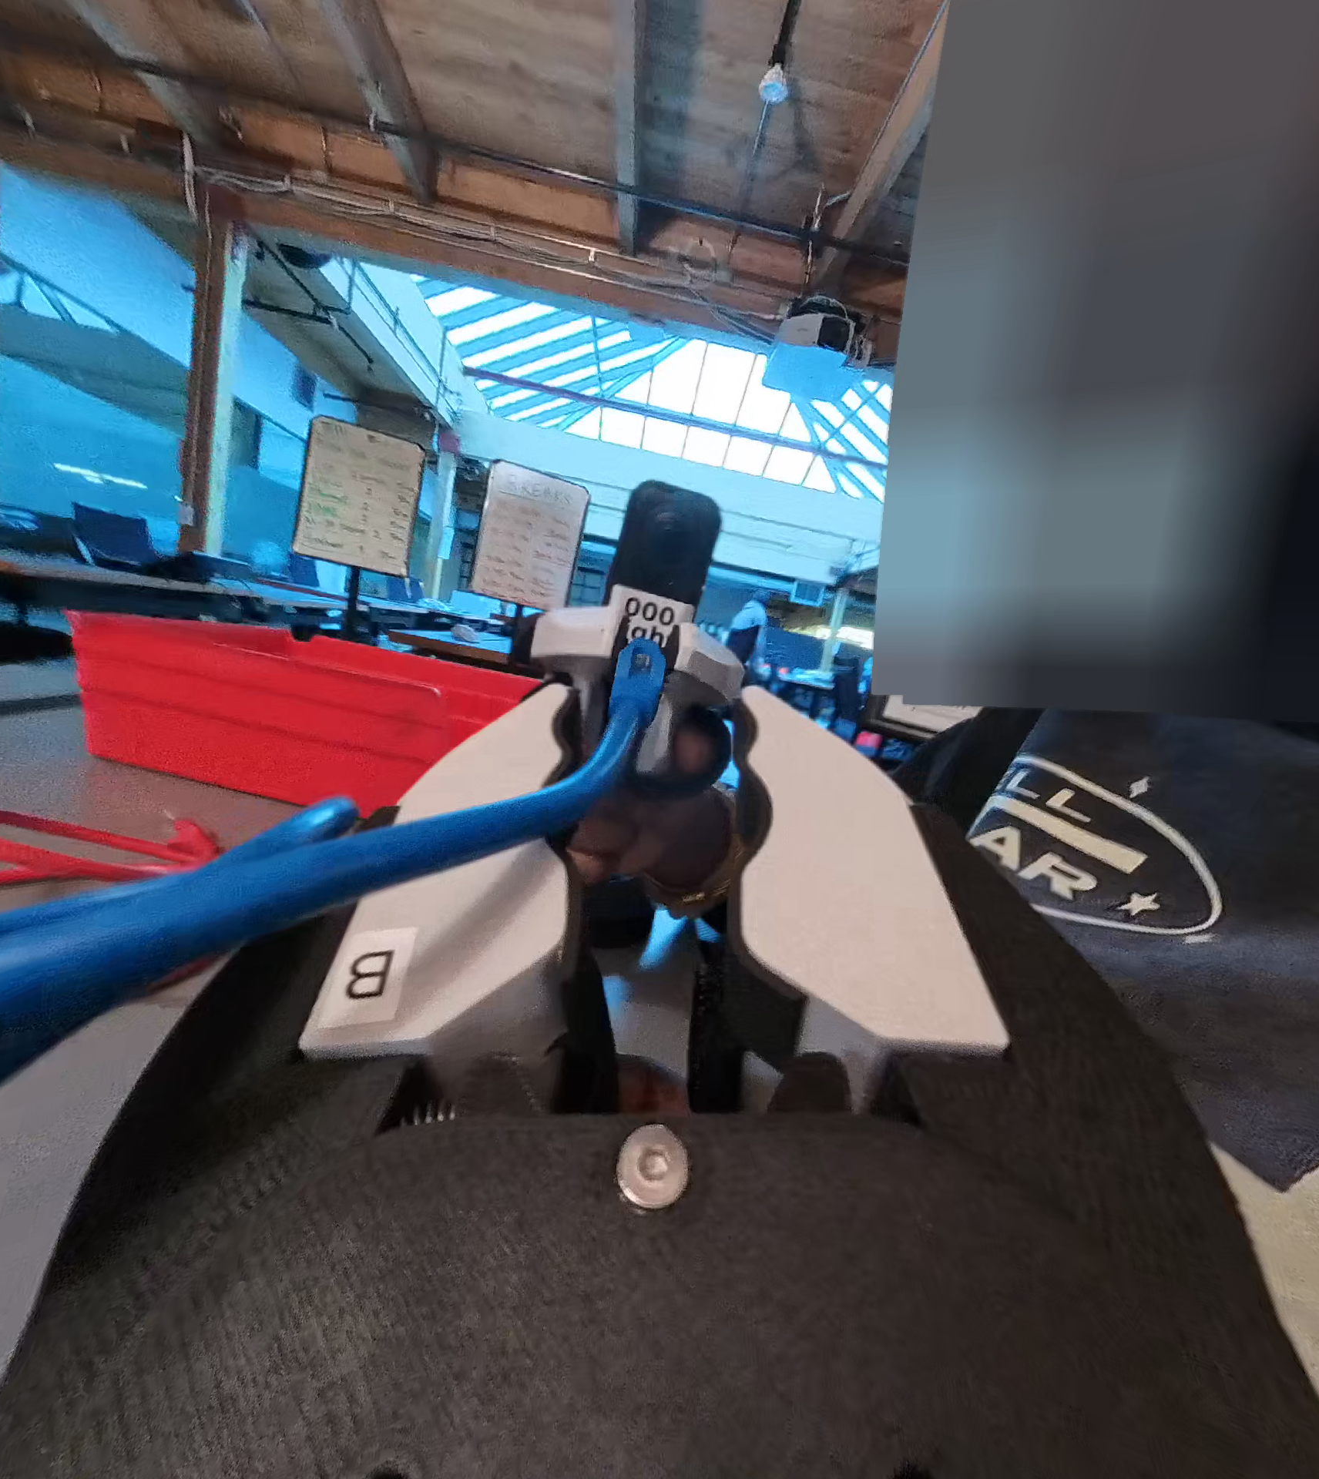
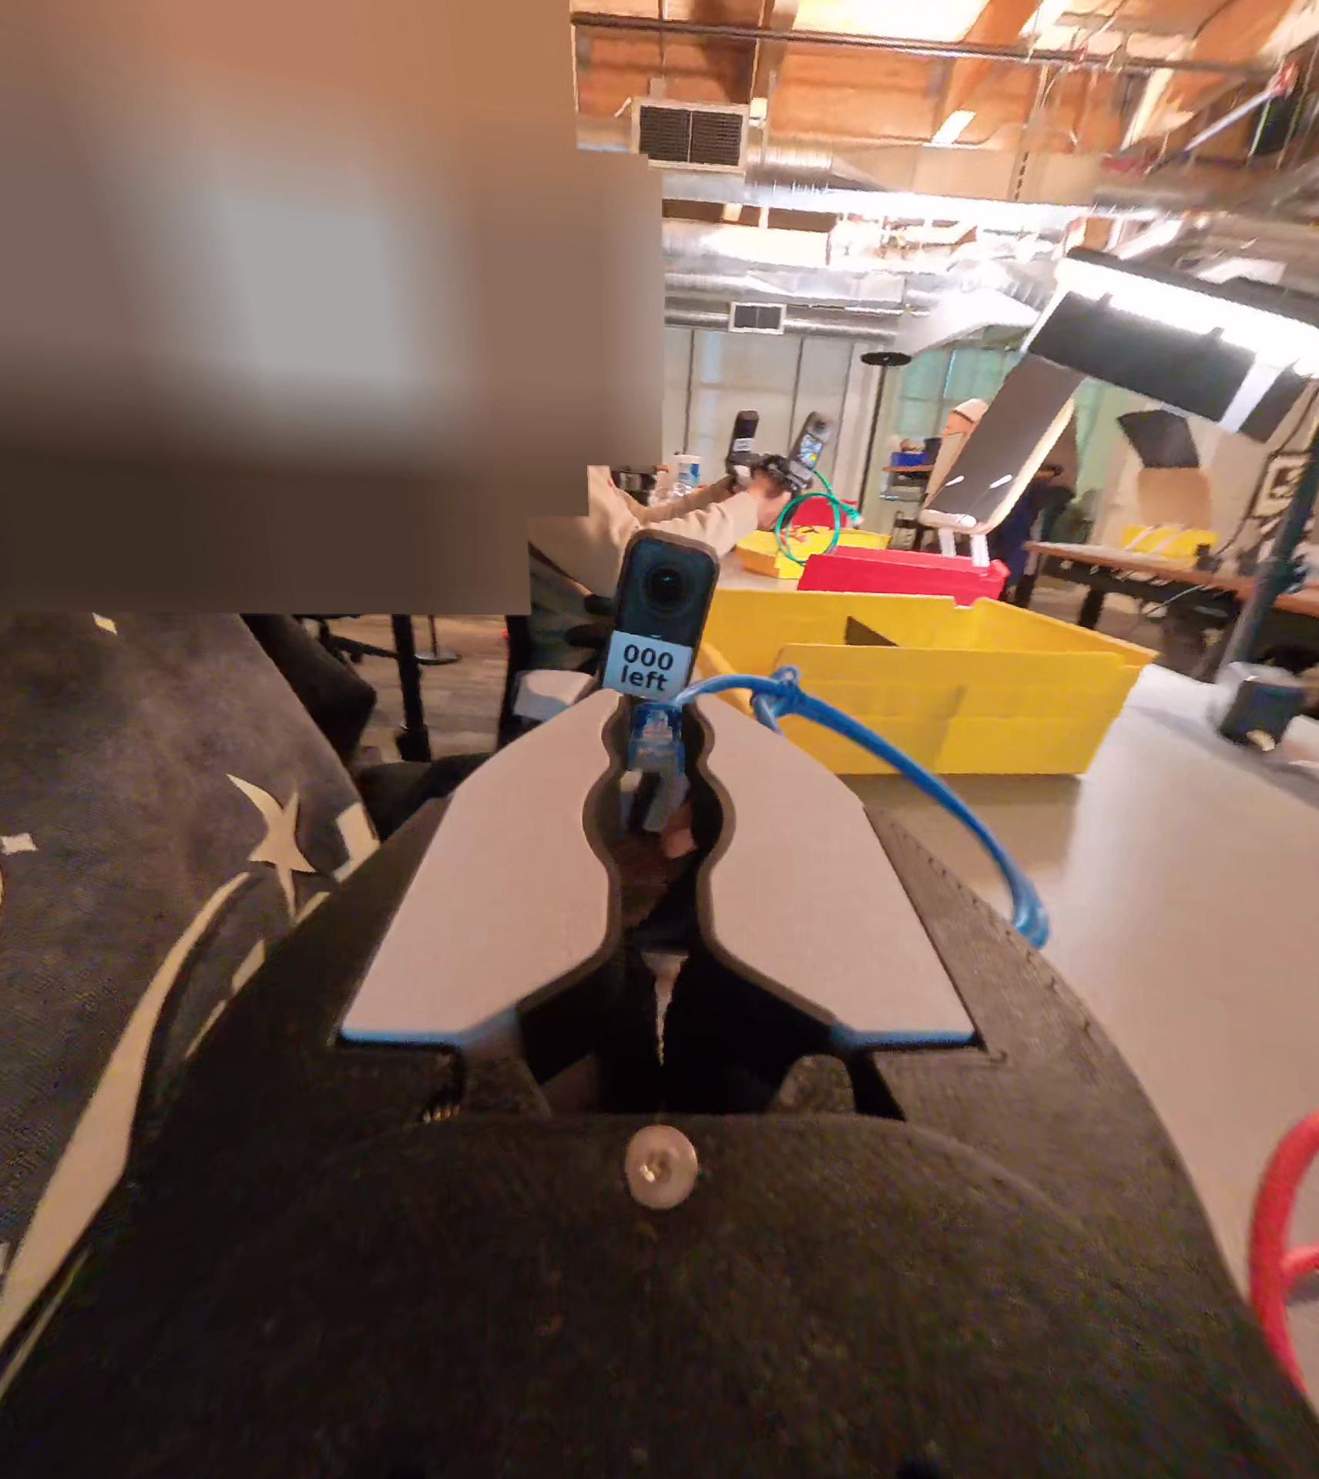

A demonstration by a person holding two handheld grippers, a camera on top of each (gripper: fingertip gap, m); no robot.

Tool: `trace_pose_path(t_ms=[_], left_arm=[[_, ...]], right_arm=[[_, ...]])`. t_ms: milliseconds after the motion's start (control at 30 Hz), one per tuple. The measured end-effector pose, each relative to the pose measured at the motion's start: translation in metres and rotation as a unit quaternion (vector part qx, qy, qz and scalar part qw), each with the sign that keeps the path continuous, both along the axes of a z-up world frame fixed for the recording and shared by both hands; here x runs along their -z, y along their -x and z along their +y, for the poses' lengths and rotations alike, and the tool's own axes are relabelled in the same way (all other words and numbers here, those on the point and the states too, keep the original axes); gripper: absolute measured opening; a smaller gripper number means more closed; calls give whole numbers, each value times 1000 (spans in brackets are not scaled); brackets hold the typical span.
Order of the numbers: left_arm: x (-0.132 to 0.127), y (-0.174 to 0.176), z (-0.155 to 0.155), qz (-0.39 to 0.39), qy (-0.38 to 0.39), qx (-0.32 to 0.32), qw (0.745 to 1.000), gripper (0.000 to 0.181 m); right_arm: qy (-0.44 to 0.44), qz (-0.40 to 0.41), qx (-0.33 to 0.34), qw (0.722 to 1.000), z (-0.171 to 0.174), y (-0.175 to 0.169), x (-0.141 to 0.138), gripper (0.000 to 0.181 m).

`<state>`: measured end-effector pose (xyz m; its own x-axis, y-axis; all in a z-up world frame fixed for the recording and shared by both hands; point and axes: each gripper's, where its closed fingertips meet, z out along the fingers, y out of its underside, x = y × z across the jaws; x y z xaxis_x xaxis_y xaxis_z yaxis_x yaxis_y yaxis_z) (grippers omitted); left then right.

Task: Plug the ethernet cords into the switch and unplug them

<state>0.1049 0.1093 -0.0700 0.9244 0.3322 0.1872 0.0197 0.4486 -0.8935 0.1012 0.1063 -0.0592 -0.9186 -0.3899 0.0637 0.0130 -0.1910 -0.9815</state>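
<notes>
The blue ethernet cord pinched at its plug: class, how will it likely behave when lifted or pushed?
Probably floppy: the blue ethernet cord sags in a loose arc from the right gripper. Likely light, since a pinch at the plug alone holds it. It may snag rather than slide freely, judging by the knot near its end and the loops in the left wrist view.

Skylight glare, warm indoor light, fisheye edges

Exposed wooden ceiling beams (image 1: pixel 416 96), bright skylight (image 1: pixel 664 384), two whiteboards (image 1: pixel 358 496) on stands, silver ducts (image 2: pixel 840 232), grey tables (image 2: pixel 1201 920), studio softbox light (image 2: pixel 1168 352)
</notes>
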Motion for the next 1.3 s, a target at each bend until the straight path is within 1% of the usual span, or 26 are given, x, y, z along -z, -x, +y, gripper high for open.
trace_pose_path(t_ms=[133, 200, 367, 467, 533, 567, 600, 633, 667, 733, 800, 833, 900, 967, 1000, 1067, 1200, 1300], left_arm=[[2, 0, 0, 23, 27, -25, 999, 23], [3, 1, 1, 27, 37, -34, 998, 21], [6, 2, 3, 24, 54, -37, 998, 12], [6, 0, 3, 22, 54, -28, 998, 11], [6, 0, 3, 24, 60, -30, 997, 11], [6, 0, 4, 29, 68, -38, 997, 11], [6, 0, 4, 41, 77, -48, 995, 11], [4, 1, 2, 51, 80, -65, 993, 11], [3, 4, -3, 55, 82, -85, 991, 11], [2, 12, -13, 57, 90, -129, 986, 11], [-3, 14, -22, 56, 71, -150, 985, 11], [-4, 16, -26, 53, 62, -157, 984, 11], [-4, 19, -30, 41, 51, -163, 984, 11], [-4, 19, -30, 40, 50, -161, 985, 11], [-4, 19, -29, 41, 52, -161, 985, 12], [-2, 19, -27, 43, 60, -162, 984, 12], [-2, 19, -27, 46, 63, -164, 983, 11], [-2, 19, -27, 45, 61, -165, 983, 11]], right_arm=[[-28, -59, -38, 997, -1, 0, 4, 12], [-30, -69, -43, 996, -3, -1, 6, 12], [-32, -44, -42, 998, -3, -5, 7, 11], [-33, -31, -40, 998, -3, -7, 7, 11], [-54, -15, -35, 998, -2, -6, 9, 12], [-73, 8, -32, 997, -1, -6, 10, 12], [-88, 36, -25, 995, 4, -4, 8, 18], [-102, 62, -7, 993, 10, 3, 3, 30], [-124, 86, 20, 988, 18, 13, -1, 39], [-199, 135, 78, 967, 38, 39, 2, 60], [-294, 166, 130, 932, 62, 67, 21, 72], [-342, 169, 146, 913, 74, 78, 34, 77], [-426, 175, 143, 876, 95, 91, 63, 88], [-470, 204, 128, 850, 105, 100, 89, 87], [-486, 205, 118, 841, 107, 103, 100, 88], [-510, 181, 119, 833, 105, 112, 115, 89], [-522, 133, 119, 834, 98, 123, 131, 88], [-539, 129, 115, 824, 100, 124, 144, 87]])
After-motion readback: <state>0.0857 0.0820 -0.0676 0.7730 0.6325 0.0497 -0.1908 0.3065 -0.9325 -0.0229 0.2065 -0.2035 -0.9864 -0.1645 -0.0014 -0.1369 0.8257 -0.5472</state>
